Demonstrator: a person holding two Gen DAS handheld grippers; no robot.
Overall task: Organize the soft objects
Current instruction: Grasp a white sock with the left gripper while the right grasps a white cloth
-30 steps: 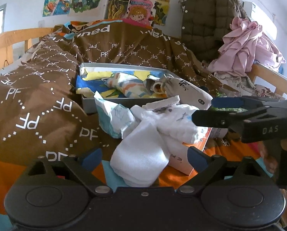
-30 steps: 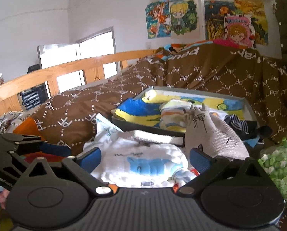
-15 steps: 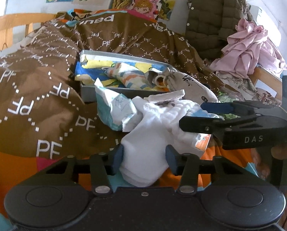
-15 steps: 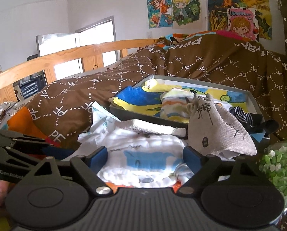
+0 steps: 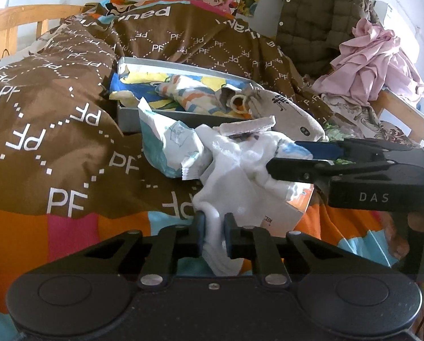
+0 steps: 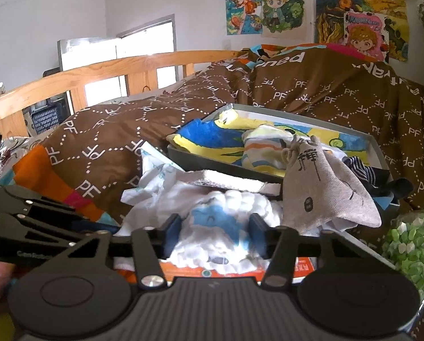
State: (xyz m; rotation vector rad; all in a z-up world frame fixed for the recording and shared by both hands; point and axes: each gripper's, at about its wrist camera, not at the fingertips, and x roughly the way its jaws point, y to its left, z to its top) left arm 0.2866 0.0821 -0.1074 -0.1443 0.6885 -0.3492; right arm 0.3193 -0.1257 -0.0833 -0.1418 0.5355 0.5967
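Left gripper [image 5: 214,228] jaws have just been closing, now pinching the near end of a white sock [image 5: 234,190] lying on the bed at the front of the pile. Right gripper [image 6: 214,234] jaws have just been closing too, blue pads pressing both sides of a fluffy white cloth with blue print [image 6: 214,221], which bunches between them. Both items sit on an orange-and-white box [image 6: 240,271], just in front of a grey tray [image 6: 311,118] on the brown PF-print blanket [image 5: 55,130]. Tray holds a yellow-blue cloth [image 6: 209,133] and a striped cloth [image 5: 189,93]. Beige drawstring pouch [image 6: 322,187] leans over the tray's near edge, touching the white pile. Crumpled tissue pack [image 5: 166,147] just left of the sock. Pink clothes [image 5: 373,65] heaped far right
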